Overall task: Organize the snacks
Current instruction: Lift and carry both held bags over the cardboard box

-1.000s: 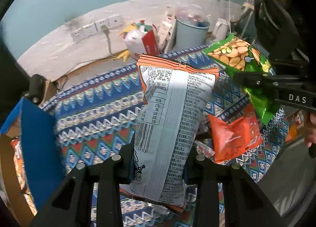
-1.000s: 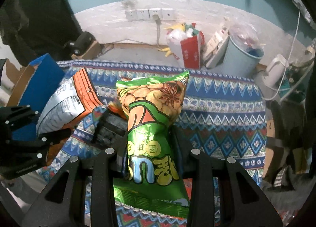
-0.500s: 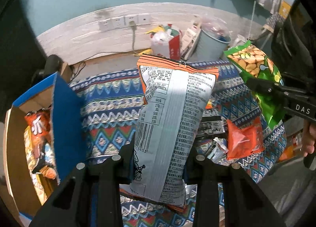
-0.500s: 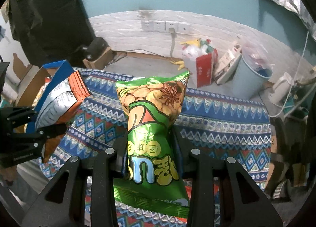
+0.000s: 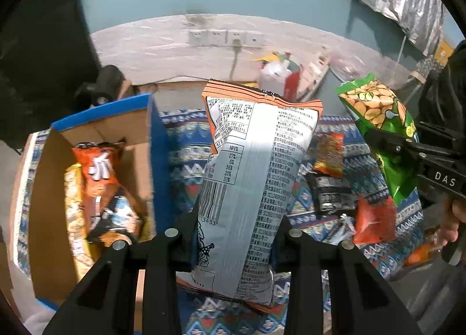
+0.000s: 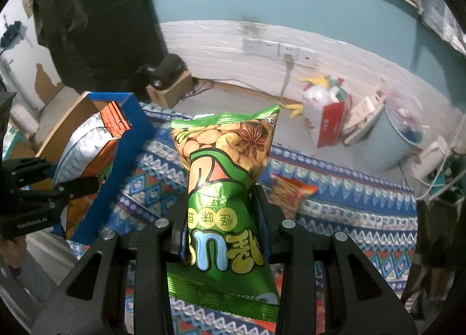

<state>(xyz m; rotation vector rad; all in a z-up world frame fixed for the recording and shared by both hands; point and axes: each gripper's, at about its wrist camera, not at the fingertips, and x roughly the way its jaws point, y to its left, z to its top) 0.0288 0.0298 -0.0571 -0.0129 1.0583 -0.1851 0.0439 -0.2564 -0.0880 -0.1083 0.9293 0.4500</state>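
My left gripper (image 5: 236, 233) is shut on a silver and orange chip bag (image 5: 256, 166), held upright above the patterned cloth, right of the open blue cardboard box (image 5: 157, 145). The box holds several snack packs, one orange (image 5: 99, 172). My right gripper (image 6: 221, 233) is shut on a green peanut bag (image 6: 224, 177), held upright; it also shows in the left wrist view (image 5: 378, 119). In the right wrist view the left gripper (image 6: 43, 198) and its chip bag (image 6: 84, 143) are at the left, by the box (image 6: 122, 154).
Loose snack packs lie on the cloth: orange-red ones (image 5: 375, 218) (image 5: 329, 151) (image 6: 288, 192) and a black one (image 5: 335, 192). On the floor beyond stand a red and white bag (image 6: 326, 113), a pale blue bin (image 6: 393, 137) and a small cardboard box (image 6: 169, 87).
Both grippers have swung left with their bags. The blue box has come further into the left wrist view, and the left gripper's chip bag is now beside its opening.
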